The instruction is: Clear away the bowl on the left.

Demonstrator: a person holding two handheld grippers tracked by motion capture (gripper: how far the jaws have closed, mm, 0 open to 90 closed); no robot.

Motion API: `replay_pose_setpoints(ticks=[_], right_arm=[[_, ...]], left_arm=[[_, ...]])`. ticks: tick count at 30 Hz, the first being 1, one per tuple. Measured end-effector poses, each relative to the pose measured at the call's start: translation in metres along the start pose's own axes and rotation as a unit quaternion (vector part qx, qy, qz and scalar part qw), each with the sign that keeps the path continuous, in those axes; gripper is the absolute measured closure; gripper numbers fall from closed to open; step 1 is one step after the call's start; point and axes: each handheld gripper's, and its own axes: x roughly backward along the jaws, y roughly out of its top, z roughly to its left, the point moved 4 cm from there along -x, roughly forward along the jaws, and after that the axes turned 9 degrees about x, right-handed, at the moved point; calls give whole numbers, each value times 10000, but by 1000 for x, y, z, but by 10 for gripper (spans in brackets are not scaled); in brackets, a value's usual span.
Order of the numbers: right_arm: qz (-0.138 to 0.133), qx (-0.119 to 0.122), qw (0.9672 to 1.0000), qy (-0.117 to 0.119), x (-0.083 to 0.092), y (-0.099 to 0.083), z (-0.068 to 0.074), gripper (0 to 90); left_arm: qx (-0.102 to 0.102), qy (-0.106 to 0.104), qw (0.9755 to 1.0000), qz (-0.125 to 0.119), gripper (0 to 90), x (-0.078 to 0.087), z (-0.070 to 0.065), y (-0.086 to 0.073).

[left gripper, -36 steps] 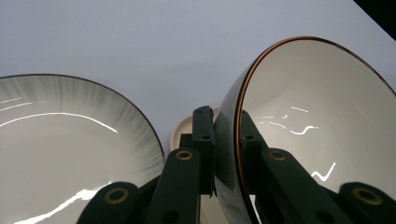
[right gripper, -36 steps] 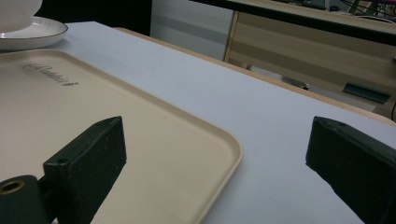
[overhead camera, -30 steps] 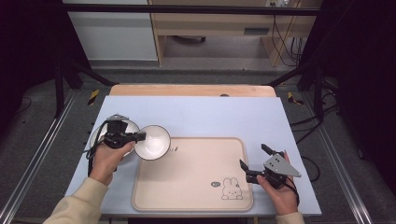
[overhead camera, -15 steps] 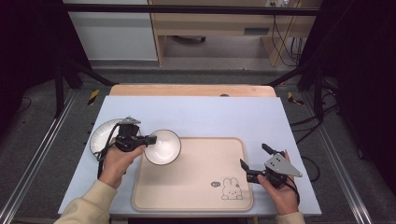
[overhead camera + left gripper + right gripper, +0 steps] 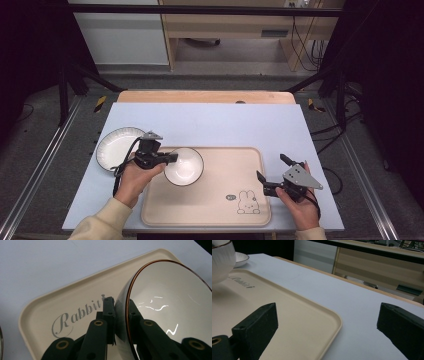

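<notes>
A white bowl (image 5: 184,166) with a brown rim hangs over the left part of the cream tray (image 5: 225,170). My left gripper (image 5: 172,158) is shut on the bowl's near-left rim. In the left gripper view the two jaws pinch the bowl (image 5: 167,305) wall, one inside and one outside, above the tray (image 5: 75,302) and its "Rabbit" lettering. My right gripper (image 5: 271,175) stands open beside the tray's right edge with nothing between its jaws. The right gripper view has the bowl (image 5: 220,260) at far left over the tray (image 5: 294,320).
A white plate (image 5: 117,146) lies on the pale blue table top (image 5: 225,125) left of the tray; it also appears behind the bowl as a plate (image 5: 240,258). A rabbit print (image 5: 247,201) marks the tray's near right corner. Wooden table edge (image 5: 205,96) at the back.
My left hand has carried the bowl rightward from over the plate to over the tray's left part. The plate is now uncovered. The right gripper has stayed put.
</notes>
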Motion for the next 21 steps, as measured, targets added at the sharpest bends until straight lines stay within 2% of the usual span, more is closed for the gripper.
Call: replay_pose_setpoints(ticks=[17,21], right_arm=[[-18,7,10000,24,0,1,1,36],[-17,9,10000,26,0,0,1,36]], left_arm=[[-180,-144,9994,261,820,-12,-17,-12],[-179,-238,9991,292,820,-15,-21,-13]])
